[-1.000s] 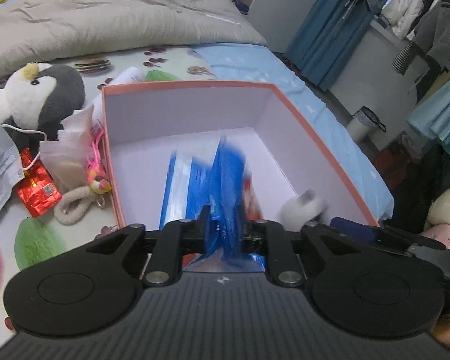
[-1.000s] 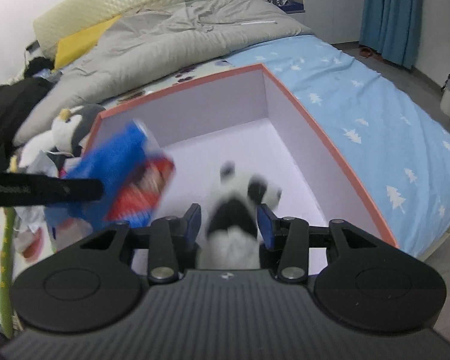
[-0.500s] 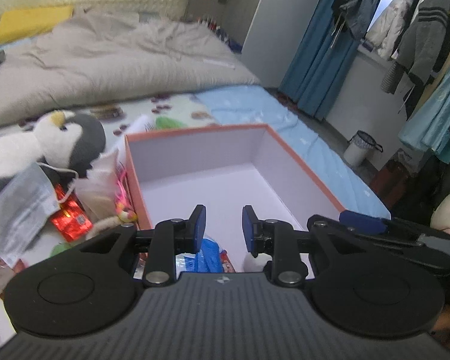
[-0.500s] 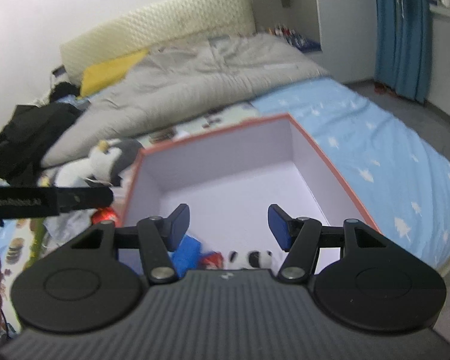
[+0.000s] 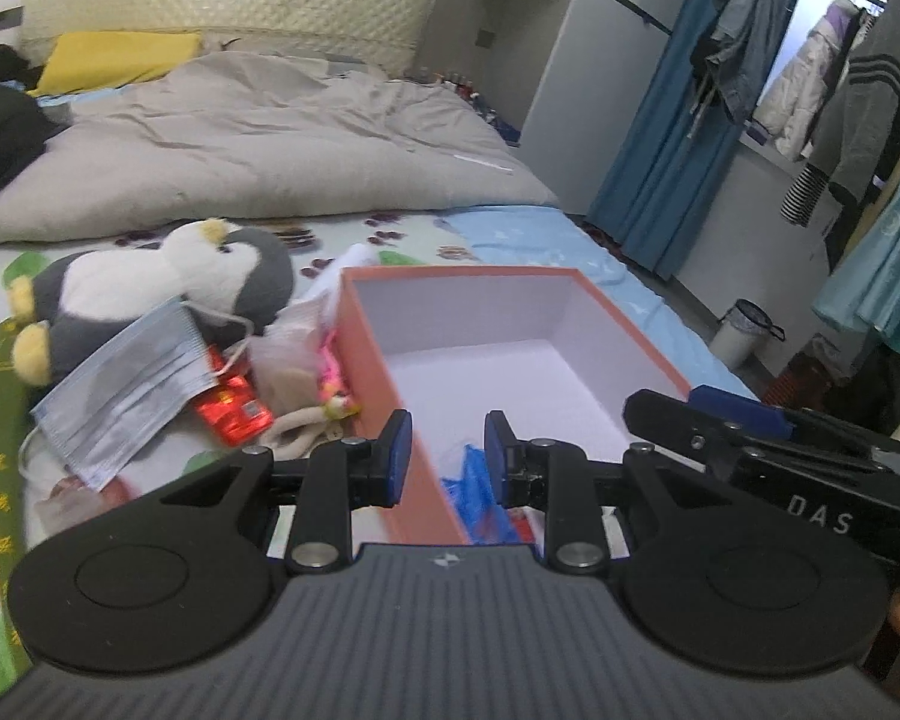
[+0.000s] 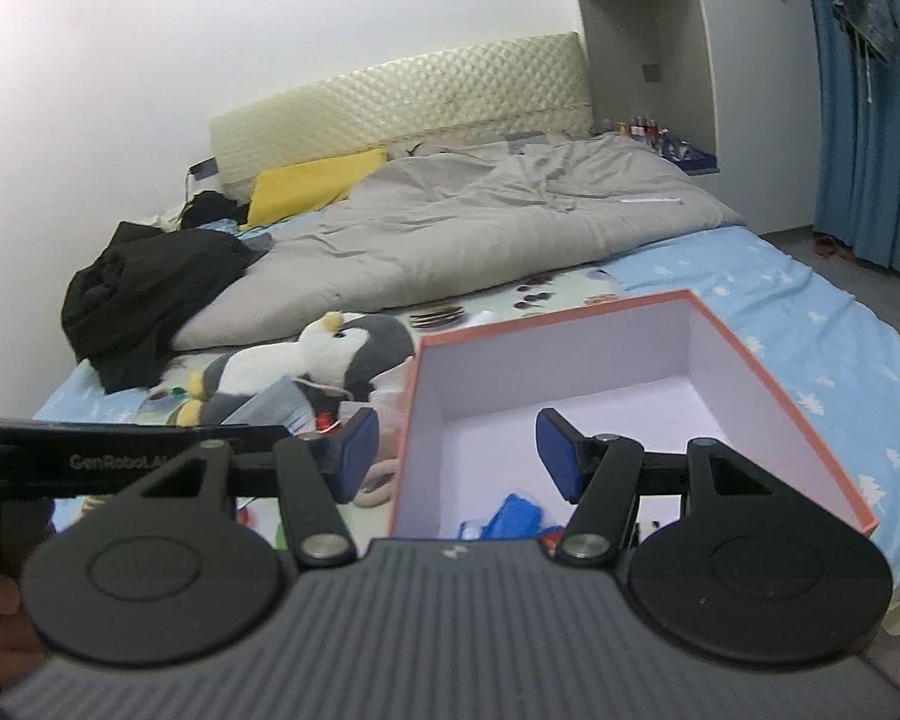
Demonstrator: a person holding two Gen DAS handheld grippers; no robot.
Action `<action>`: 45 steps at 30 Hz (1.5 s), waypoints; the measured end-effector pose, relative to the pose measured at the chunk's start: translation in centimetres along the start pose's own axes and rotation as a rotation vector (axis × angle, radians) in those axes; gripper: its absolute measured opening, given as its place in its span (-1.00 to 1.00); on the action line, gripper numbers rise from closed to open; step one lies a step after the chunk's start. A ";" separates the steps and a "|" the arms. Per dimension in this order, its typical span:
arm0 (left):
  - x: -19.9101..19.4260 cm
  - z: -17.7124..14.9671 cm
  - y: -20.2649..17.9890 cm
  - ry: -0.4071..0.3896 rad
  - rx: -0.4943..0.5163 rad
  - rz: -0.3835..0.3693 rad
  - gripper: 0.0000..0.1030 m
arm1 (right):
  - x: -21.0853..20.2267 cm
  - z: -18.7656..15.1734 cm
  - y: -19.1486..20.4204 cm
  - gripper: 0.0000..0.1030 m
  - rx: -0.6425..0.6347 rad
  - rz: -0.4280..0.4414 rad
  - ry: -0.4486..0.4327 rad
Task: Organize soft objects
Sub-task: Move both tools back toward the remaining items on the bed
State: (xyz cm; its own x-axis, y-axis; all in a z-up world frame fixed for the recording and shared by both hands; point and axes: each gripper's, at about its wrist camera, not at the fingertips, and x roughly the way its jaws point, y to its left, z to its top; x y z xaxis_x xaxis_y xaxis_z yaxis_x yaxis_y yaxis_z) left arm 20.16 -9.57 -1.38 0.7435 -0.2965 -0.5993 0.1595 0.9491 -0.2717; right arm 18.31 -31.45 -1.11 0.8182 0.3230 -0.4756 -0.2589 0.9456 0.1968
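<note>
Both empty: left hand-held gripper (image 5: 444, 450) has a narrow gap, right hand-held gripper (image 6: 459, 459) sits wider. The crinkly blue plastic packet (image 5: 471, 489) lies just below them in the coral-rimmed cardboard box (image 5: 372, 354). Left of the left one, a grey-and-white plush penguin (image 5: 168, 282) lies on the bed.

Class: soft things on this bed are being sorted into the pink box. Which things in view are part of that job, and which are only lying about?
Part of the job:
- pink box
- blue packet already inside it
- penguin plush
- face mask
- red packet

Only lying about:
- grey duvet
- yellow pillow
- black clothing
- waste bin
</note>
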 end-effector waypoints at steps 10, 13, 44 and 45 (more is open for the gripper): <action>-2.6 -2.9 5.0 -0.012 -0.044 0.052 -0.40 | -0.3 -2.9 4.1 0.18 -0.044 0.012 0.021; -3.2 -3.9 6.4 -0.010 -0.065 0.074 -0.40 | -0.4 -3.9 5.1 0.18 -0.043 0.031 0.027; 0.5 -10.5 15.9 0.102 -0.171 0.288 0.03 | 7.1 -8.6 12.0 0.18 -0.187 0.085 0.210; 0.9 -10.5 16.3 0.108 -0.175 0.291 0.04 | 7.7 -8.5 12.1 0.18 -0.192 0.087 0.216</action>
State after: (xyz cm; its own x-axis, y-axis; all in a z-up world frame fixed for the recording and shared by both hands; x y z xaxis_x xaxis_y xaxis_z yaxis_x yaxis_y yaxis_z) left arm 16.63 4.53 -14.24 0.6673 -0.0345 -0.7440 -0.1700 0.9655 -0.1972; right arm 17.10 -17.17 -9.65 0.6659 0.3841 -0.6395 -0.4323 0.8973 0.0887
